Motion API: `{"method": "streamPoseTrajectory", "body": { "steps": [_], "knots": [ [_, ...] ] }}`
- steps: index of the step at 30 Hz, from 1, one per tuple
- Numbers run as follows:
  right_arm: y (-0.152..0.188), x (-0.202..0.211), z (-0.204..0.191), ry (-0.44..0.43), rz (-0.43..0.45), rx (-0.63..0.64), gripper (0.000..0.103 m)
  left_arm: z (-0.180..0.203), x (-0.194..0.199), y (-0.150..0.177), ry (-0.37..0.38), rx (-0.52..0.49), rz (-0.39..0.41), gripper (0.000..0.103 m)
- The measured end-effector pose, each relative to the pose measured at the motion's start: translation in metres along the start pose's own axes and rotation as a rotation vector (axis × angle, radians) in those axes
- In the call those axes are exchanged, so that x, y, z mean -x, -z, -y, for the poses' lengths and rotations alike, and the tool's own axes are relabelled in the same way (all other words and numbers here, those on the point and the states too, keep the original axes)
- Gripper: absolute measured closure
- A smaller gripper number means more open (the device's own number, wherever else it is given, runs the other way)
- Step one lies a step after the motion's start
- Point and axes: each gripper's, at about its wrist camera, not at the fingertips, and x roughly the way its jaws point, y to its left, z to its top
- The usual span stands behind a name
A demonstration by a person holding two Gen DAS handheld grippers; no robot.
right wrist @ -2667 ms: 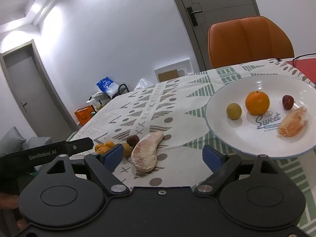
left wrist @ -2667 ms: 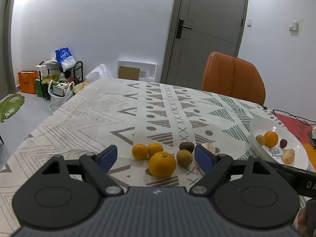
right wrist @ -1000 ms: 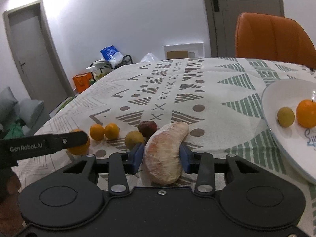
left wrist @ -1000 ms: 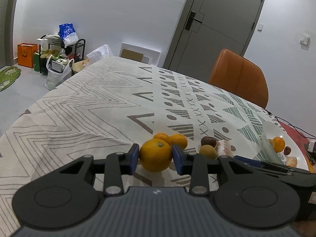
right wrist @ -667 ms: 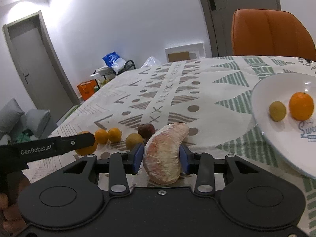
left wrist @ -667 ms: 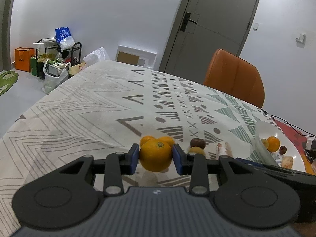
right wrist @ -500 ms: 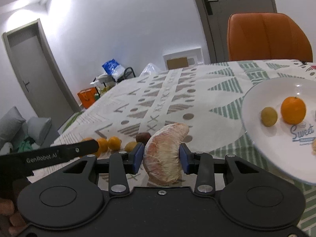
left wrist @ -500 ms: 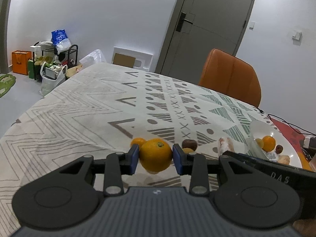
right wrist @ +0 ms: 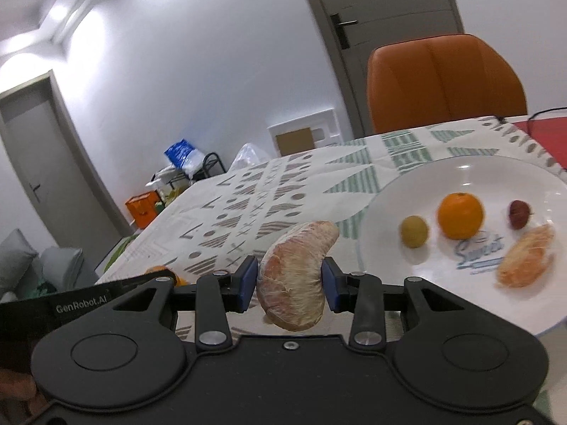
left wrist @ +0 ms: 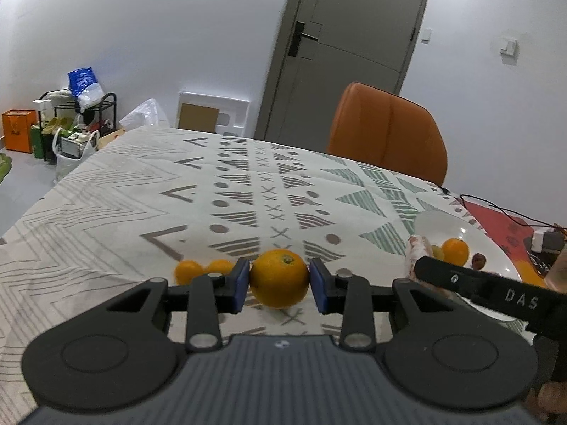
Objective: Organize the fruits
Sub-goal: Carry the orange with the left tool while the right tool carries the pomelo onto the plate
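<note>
The left gripper (left wrist: 279,279) is clamped on an orange (left wrist: 279,278), its blue pads (left wrist: 242,285) pressing the fruit from both sides, and the orange hangs clear of the tabletop (left wrist: 141,194) with its stem end turned up. Behind it, on the patterned cloth, two small tangerines (left wrist: 203,271) lie side by side, just left of the held fruit.

The right gripper (right wrist: 290,285) is closed on a peeled pomelo segment (right wrist: 296,272) (pale pink, curved, its tip pointing up and to the right), which is lifted off the cloth beside the rim of the white plate (right wrist: 460,173). On the plate rest a small yellow-green fruit (right wrist: 414,231), a second orange (right wrist: 460,216), a small dark red fruit (right wrist: 520,214) and another peeled segment (right wrist: 526,256), all apart from one another around the blue lettering.

In the left wrist view the right gripper's black side crosses in front of the plate. An orange chair (left wrist: 388,134) stands at the far edge of the tabletop, with a grey door (left wrist: 347,49) behind it.
</note>
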Motion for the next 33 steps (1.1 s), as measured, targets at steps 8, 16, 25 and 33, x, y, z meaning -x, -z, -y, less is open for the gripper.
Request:
{"method": "streamPoseTrajectory", "body": {
  "steps": [8,16,25,33],
  "knots": [
    [-0.007,0.017,0.032,0.052,0.053,-0.067,0.066,0.029,-0.009,0.0,0.033,-0.049,-0.006,0.068],
    [-0.01,0.028,0.059,0.082,0.087,-0.107,0.066,0.058,-0.017,0.0,0.055,-0.092,-0.014,0.068],
    [-0.014,0.04,0.081,0.106,0.121,-0.13,0.065,0.088,-0.025,-0.001,0.076,-0.137,-0.022,0.068],
    [-0.012,0.054,0.092,0.101,0.145,-0.135,0.06,0.112,-0.032,-0.002,0.099,-0.172,-0.025,0.068]
  ]
}}
